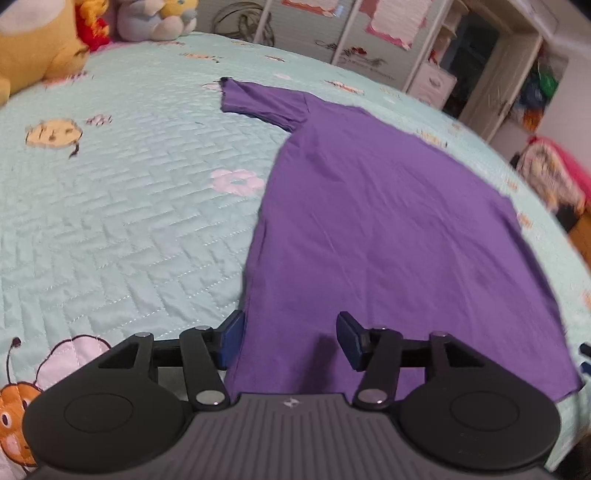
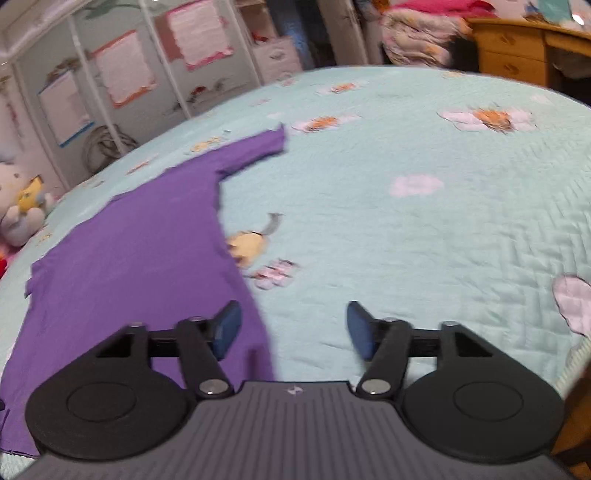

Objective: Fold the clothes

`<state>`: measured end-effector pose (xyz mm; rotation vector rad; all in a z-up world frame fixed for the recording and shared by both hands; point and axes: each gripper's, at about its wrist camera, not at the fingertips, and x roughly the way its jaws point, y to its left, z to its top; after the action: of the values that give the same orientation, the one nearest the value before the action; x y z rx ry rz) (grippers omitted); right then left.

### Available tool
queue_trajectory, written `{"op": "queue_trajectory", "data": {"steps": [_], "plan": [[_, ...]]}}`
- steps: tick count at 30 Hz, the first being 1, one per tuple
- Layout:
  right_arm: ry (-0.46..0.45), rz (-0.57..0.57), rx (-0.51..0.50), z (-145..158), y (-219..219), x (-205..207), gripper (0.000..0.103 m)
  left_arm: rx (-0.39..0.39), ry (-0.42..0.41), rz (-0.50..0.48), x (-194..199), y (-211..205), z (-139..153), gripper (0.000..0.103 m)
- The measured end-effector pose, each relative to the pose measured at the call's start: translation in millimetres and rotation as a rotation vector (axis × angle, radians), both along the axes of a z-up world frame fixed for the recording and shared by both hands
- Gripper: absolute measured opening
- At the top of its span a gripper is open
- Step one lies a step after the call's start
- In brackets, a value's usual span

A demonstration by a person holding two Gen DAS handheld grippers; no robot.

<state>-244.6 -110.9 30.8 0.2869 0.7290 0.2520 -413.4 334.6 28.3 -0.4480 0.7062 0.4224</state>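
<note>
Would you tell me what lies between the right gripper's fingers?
Mostly bare quilt; the purple shirt's edge reaches just inside the left finger of the right gripper, shown in the right wrist view.

The shirt's (image 1: 369,221) near hem runs under the left gripper's (image 1: 290,341) body in the left wrist view, so that edge is hidden. In the right wrist view the shirt (image 2: 129,266) is cut off by the left picture edge and partly covered by the right gripper (image 2: 291,330). That whole view is smeared with motion blur. Beyond the shirt, the toys (image 1: 159,18) are cropped by the top edge, and the wardrobe's (image 1: 354,40) decorations are too blurred to read.
</note>
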Motion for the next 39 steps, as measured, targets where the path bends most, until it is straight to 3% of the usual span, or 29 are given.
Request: {"op": "queue_trajectory", "data": {"steps": [1, 3, 5, 6, 7, 8, 9, 12, 14, 17, 19, 20, 22, 25, 30, 31, 33, 36, 39], "plan": [[0.016, 0.007, 0.035, -3.9, -5.1, 1.2, 0.066, 0.017, 0.014, -0.006, 2.6, -3.2, -0.4, 0.052], [0.014, 0.053, 0.065, -7.1, -7.0, 2.7, 0.066, 0.002, 0.025, -0.006, 4.0, -1.5, -0.8, 0.024], [0.01, 0.136, 0.064, -8.0, 0.1, 2.7, 0.063, -0.061, 0.023, 0.004, 2.7, 7.3, -0.3, 0.005], [0.009, 0.18, 0.062, -8.2, 4.5, 2.7, 0.061, -0.128, 0.008, 0.02, -0.2, 15.5, 0.0, 0.002], [0.015, 0.224, 0.046, -8.5, 9.9, 3.3, 0.046, -0.2, -0.012, 0.037, -3.6, 23.9, 0.0, 0.001], [0.025, 0.261, 0.009, -8.9, 16.9, 4.0, 0.02, -0.296, -0.047, 0.059, -9.0, 33.3, -0.7, 0.0], [0.032, 0.287, -0.027, -8.9, 23.1, 4.5, 0.009, -0.389, -0.083, 0.079, -14.8, 42.2, -1.1, 0.0], [0.106, 0.306, 0.027, -3.0, 17.1, 16.4, 0.003, -0.624, -0.199, 0.123, -36.3, 61.3, -0.4, 0.0], [0.158, 0.291, 0.14, 4.4, -0.3, 24.2, 0.003, -0.667, -0.225, 0.137, -47.6, 66.7, 1.7, 0.0], [0.217, 0.287, 0.239, 8.3, -18.8, 32.8, 0.004, -0.58, -0.146, 0.159, -48.3, 65.3, -3.3, 0.001], [0.257, 0.262, 0.227, -0.8, -22.8, 37.4, 0.009, -0.506, -0.069, 0.159, -42.5, 60.5, -9.6, 0.004], [0.275, 0.236, 0.196, -7.0, -24.1, 38.5, 0.005, -0.5, -0.06, 0.155, -41.9, 57.9, -12.4, 0.006], [0.274, 0.202, 0.232, -12.1, -30.8, 36.2, 0.006, -0.465, -0.048, 0.139, -41.9, 54.0, -11.2, 0.012], [0.186, 0.183, 0.172, -2.6, -27.5, 29.5, 0.009, -0.387, -0.037, 0.124, -44.7, 49.7, -1.0, 0.02], [-0.014, 0.211, 0.011, 26.8, 3.1, 24.7, 0.01, -0.194, -0.043, 0.215, -56.1, 46.8, 24.3, 0.033], [-0.031, 0.234, 0.003, 29.4, 11.6, 26.6, 0.011, -0.17, -0.059, 0.215, -53.8, 46.9, 29.9, 0.034], [-0.047, 0.285, -0.006, 31.0, 31.6, 33.9, 0.013, -0.129, -0.078, 0.183, -39.9, 50.1, 36.8, 0.045], [-0.061, 0.36, -0.027, 28.5, 68.6, 46.9, 0.014, -0.105, -0.097, 0.143, -3.5, 56.3, 35.4, 0.06], [-0.059, 0.428, 0.01, 26.3, 101.3, 56.2, 0.015, -0.137, -0.118, 0.146, 27.9, 70.3, 28.1, 0.06]]}}
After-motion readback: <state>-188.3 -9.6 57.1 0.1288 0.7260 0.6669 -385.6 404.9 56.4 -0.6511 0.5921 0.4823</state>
